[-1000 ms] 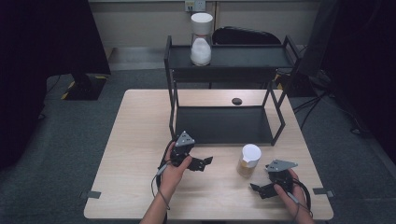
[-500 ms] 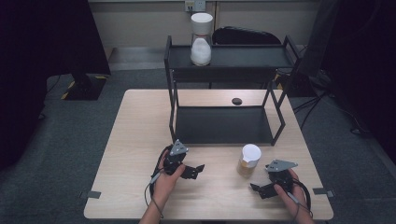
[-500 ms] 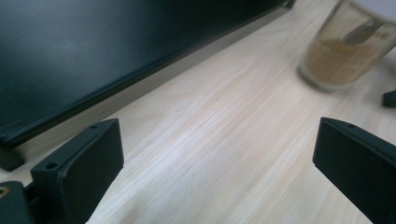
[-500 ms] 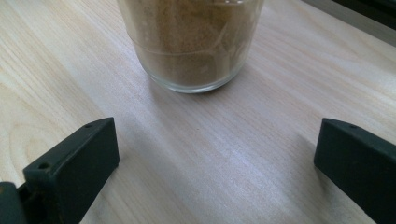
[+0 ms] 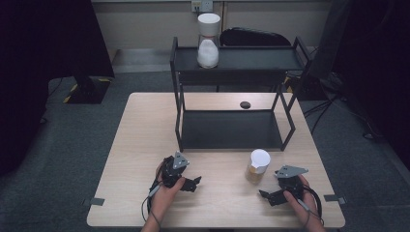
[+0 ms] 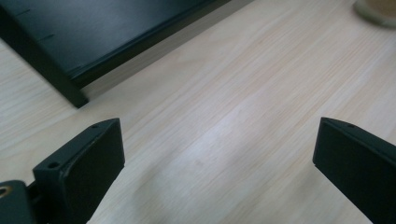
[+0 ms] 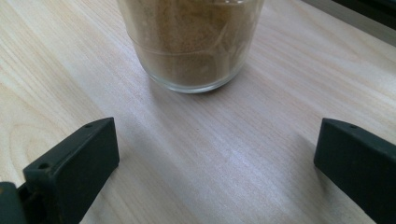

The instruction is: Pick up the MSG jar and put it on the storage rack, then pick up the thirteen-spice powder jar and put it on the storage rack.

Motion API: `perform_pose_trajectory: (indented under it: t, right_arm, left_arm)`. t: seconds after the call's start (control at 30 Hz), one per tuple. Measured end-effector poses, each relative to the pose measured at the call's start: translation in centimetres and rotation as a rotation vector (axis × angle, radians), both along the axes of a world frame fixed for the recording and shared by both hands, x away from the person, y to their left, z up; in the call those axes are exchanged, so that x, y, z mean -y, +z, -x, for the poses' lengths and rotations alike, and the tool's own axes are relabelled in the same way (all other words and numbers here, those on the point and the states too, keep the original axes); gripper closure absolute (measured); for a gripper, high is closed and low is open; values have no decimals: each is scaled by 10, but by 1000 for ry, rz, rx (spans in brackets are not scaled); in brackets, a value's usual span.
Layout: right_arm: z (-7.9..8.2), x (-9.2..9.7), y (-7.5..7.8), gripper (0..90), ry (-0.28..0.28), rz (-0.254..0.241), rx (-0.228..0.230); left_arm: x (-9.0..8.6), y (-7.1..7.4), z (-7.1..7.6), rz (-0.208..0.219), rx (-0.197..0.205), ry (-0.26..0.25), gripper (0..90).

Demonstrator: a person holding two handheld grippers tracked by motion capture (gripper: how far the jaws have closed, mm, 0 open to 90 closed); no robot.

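White-lidded jar (image 5: 257, 166) of tan grains; black shelf (image 5: 232, 130).

A light wooden table (image 5: 145, 145) stands on a grey carpet floor (image 5: 72, 145). On the table is a black metal shelf (image 5: 232, 130) with two levels. Behind it runs a pale wall (image 5: 145, 24) with a white socket (image 5: 202, 6). The left side and the right corner of the room are dark.

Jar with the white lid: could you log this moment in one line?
jar: upright on table, untouched | right tongs: open, facing jar | left tongs: open, empty
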State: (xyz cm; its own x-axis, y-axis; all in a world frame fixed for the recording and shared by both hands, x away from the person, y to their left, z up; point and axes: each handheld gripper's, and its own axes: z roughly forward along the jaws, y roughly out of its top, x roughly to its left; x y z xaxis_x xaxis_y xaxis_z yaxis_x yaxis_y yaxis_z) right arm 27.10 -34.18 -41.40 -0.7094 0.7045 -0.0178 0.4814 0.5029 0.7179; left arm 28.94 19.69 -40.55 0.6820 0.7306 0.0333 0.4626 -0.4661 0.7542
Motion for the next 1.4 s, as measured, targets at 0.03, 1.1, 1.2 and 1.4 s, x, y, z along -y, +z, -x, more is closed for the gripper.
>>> perform_pose_trajectory:
  t: [0.03,1.1,1.2,1.4]
  right_arm:
    - [0,0,0,0,0,0,0]
    - [0,0,0,0,0,1,0]
    - [0,0,0,0,0,1,0]
    - [0,0,0,0,0,1,0]
  left_arm:
    - [0,0,0,-12,-4,-2,15]
    - [-11,-13,-3,-5,-59,1,0]
    - [-11,-13,-3,-5,-59,1,0]
    - [-11,-13,-3,-5,-59,1,0]
